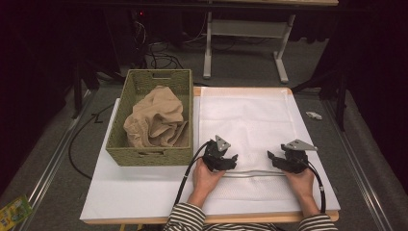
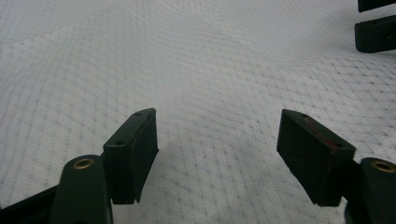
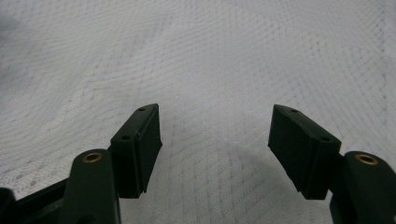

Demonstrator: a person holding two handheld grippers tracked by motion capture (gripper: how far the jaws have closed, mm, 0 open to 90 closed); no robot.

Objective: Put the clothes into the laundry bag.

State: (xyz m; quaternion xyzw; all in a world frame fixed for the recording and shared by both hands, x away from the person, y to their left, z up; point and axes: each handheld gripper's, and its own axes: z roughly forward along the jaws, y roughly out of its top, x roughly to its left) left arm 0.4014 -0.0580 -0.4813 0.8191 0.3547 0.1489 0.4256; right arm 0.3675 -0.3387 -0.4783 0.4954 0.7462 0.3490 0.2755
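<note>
A white mesh bag (image 1: 245, 125) lies flat on the counter (image 1: 139, 192), filling its right half; a zipper line crosses it near the person's edge, running between the 2 grippers. The left gripper (image 1: 234, 158) sits at about 7 o'clock on the bag, the right gripper (image 1: 270, 155) at about 5 o'clock, each pointing inward at the other along that line. In the left gripper view its fingers (image 2: 133, 154) stand released, wide apart, with bare mesh (image 2: 196, 84) between them; whether the tips touch the cloth is hard to make out. At 2 o'clock in that view the black tips of the other gripper are cut off by the frame. In the right gripper view the fingers (image 3: 137, 147) are likewise released over mesh (image 3: 210, 70), grasping nothing. At 9 o'clock from the bag stands a woven basket (image 1: 144, 156) holding crumpled tan cloth (image 1: 156, 120), whose lower folds are hidden by the basket wall. The person's striped sleeves (image 1: 185, 219) are cut off at 6 o'clock.
</note>
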